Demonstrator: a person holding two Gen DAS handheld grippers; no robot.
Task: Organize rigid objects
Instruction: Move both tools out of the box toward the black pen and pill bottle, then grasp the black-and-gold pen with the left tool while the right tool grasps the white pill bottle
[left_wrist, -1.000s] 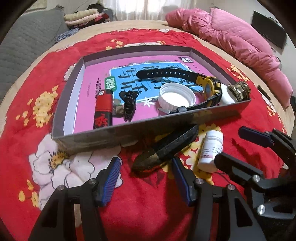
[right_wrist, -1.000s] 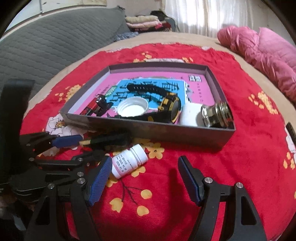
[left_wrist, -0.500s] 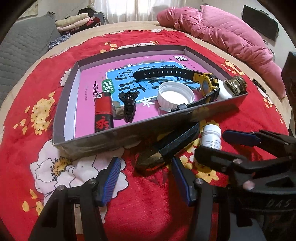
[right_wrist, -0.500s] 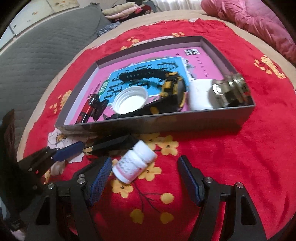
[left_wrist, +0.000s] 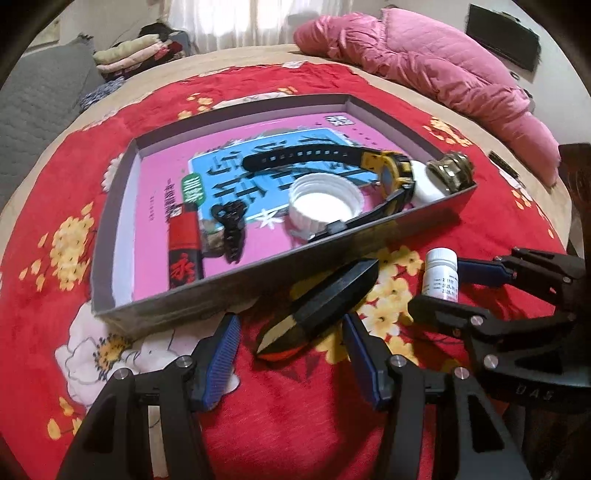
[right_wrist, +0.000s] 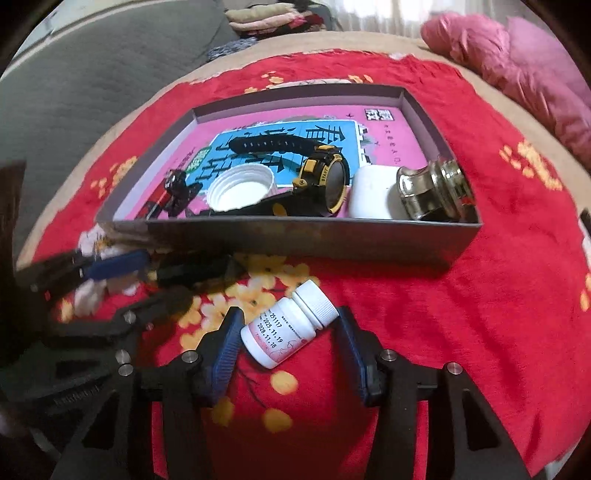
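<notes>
A white pill bottle (right_wrist: 288, 328) lies slanted on the red flowered cloth in front of the grey box (right_wrist: 295, 236). My right gripper (right_wrist: 290, 332) is closing on it, and its blue pads (right_wrist: 229, 339) meet the base and the cap. The left wrist view shows the same bottle (left_wrist: 441, 273) between the right gripper's fingers (left_wrist: 480, 266). A black pointed object (left_wrist: 321, 306) with a cream and orange end lies beside the box. My left gripper (left_wrist: 291, 350) is open, its fingertips either side of that object's near end, not touching.
The box holds a yellow and black watch (left_wrist: 388, 173), a white lid (left_wrist: 325, 203), a red lighter (left_wrist: 183, 251), a black hair clip (left_wrist: 231, 229) and a brass-topped white jar (left_wrist: 448, 170). A pink quilt (left_wrist: 424, 62) lies at the far right and a grey cushion (right_wrist: 92, 92) at the left.
My right gripper has shifted over the pill bottle and its jaws have narrowed from wide open onto the bottle's ends. The left gripper has stayed open by the black object.
</notes>
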